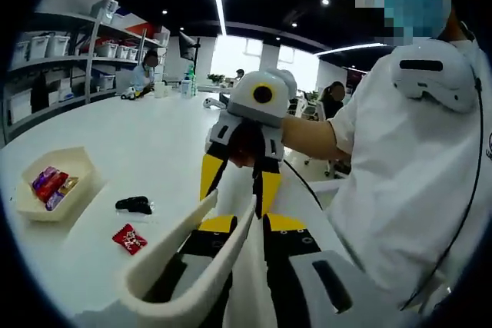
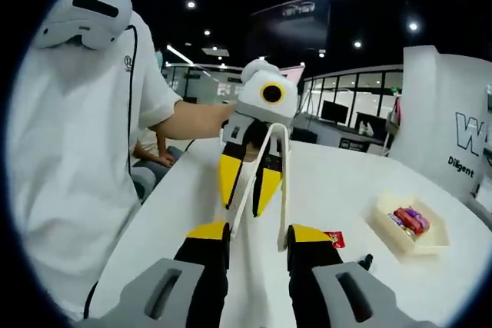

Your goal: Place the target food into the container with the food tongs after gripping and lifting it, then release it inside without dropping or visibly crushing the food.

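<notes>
Cream-white food tongs point(image 2: 260, 182) hang in the air between my two grippers, which face each other over a white table point(image 1: 146, 144). The tongs' point(image 1: 188, 255) joined end lies close to the left camera, over one jaw. My left gripper point(image 1: 250, 224) has its jaws near together; whether they pinch the tongs is unclear. The two tong arms end against the inner pads of my right gripper point(image 2: 257, 237), whose jaws flank them. A red wrapped sweet point(image 1: 129, 238) point(image 2: 334, 239) lies on the table. A cream container point(image 1: 77, 160) point(image 2: 384, 228) holds several wrapped sweets.
A small black object point(image 1: 134, 205) point(image 2: 365, 260) lies beside the red sweet. A person in a white shirt point(image 1: 415, 182) point(image 2: 69, 136) stands close at the table's edge. Shelves with bins point(image 1: 54, 55) run along one side; seated people point(image 1: 144, 68) are beyond.
</notes>
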Demonstrator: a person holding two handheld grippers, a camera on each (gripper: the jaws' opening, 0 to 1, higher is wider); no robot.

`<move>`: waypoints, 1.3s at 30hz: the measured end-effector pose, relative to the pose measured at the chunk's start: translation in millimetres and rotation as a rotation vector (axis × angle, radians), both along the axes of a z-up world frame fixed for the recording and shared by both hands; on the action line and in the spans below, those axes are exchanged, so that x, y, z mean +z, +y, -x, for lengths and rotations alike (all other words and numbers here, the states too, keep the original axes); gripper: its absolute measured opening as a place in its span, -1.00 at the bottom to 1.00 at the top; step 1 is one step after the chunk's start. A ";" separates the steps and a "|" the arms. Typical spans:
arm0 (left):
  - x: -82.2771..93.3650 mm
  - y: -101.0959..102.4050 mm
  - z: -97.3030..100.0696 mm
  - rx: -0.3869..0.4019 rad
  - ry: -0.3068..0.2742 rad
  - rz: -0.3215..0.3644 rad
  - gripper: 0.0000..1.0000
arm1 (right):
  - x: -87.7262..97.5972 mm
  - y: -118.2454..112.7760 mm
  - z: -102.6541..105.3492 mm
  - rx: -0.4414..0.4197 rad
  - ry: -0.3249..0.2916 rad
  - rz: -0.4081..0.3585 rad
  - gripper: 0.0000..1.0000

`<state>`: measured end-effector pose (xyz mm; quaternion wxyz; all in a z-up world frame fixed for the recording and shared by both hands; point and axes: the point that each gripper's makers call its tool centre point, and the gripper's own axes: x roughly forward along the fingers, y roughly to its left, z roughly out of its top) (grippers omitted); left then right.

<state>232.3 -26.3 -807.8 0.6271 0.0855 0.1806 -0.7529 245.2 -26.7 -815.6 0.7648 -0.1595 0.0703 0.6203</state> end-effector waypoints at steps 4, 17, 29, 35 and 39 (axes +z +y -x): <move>-1.3 1.0 2.2 0.003 0.009 -0.018 -0.67 | -1.4 -0.5 -1.1 -0.008 -0.006 0.000 -0.53; -6.8 13.2 -13.8 0.105 0.044 -0.068 -0.58 | 0.3 -7.4 -4.1 -0.039 -0.003 -0.024 -0.55; 8.5 10.8 -38.3 0.265 0.034 0.015 -0.34 | 0.7 -8.8 -7.6 -0.070 0.010 -0.051 -0.54; 4.9 2.7 -32.4 0.254 -0.014 0.043 -0.20 | 1.8 -6.1 -6.8 -0.061 0.020 -0.065 -0.55; 4.5 -1.1 -32.0 0.252 -0.022 0.058 -0.28 | 2.7 -2.2 -5.0 -0.050 0.018 -0.070 -0.55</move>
